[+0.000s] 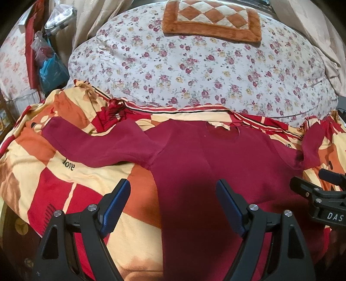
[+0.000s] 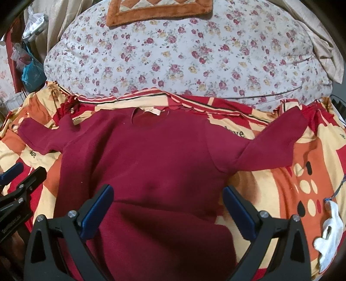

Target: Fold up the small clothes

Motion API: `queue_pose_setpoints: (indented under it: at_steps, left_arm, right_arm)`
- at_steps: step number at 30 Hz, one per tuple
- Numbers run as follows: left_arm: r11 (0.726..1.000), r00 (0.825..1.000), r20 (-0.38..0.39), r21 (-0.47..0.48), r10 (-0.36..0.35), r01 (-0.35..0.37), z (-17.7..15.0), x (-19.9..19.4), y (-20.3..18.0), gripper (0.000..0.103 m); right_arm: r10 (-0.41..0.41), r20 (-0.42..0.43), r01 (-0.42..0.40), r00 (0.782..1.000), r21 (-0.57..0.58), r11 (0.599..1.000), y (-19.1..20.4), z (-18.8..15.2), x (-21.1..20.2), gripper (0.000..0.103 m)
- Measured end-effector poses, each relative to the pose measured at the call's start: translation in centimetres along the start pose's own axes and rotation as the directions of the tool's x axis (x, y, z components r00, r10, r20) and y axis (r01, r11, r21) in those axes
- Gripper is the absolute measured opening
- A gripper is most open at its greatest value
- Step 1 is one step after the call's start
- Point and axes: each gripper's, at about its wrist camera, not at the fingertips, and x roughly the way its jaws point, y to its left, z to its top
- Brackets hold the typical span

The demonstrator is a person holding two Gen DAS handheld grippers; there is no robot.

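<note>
A dark red long-sleeved top (image 1: 216,155) lies flat on a red, orange and cream patterned blanket (image 1: 54,173), neck away from me, both sleeves spread out to the sides. It also shows in the right wrist view (image 2: 138,155). My left gripper (image 1: 173,190) is open and empty, hovering over the top's lower left edge. My right gripper (image 2: 168,196) is open and empty over the top's lower right part. Each gripper shows at the edge of the other's view.
A floral quilt (image 1: 194,64) lies behind the blanket with an orange and cream checked cushion (image 1: 212,19) on it. A white cloth item (image 2: 330,233) lies on the blanket at the right. Bags and clutter (image 1: 47,54) hang at the far left.
</note>
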Motion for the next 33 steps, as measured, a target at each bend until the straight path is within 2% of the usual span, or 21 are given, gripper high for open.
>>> queue_pose_setpoints:
  at_steps: [16,33]
  left_arm:
    - [0.999,1.0,-0.004,-0.046,0.025,-0.025,1.4,1.1,2.6,0.064]
    - [0.994,0.998,-0.018,-0.091,0.062,-0.063,1.5,2.4,6.3,0.064]
  right_arm:
    - [0.057,-0.007,-0.056,0.998,0.027,0.998,2.8,1.6,1.6,0.102]
    - [0.079,-0.043,-0.08,0.996,-0.021,0.997,6.4,1.9,4.2,0.102]
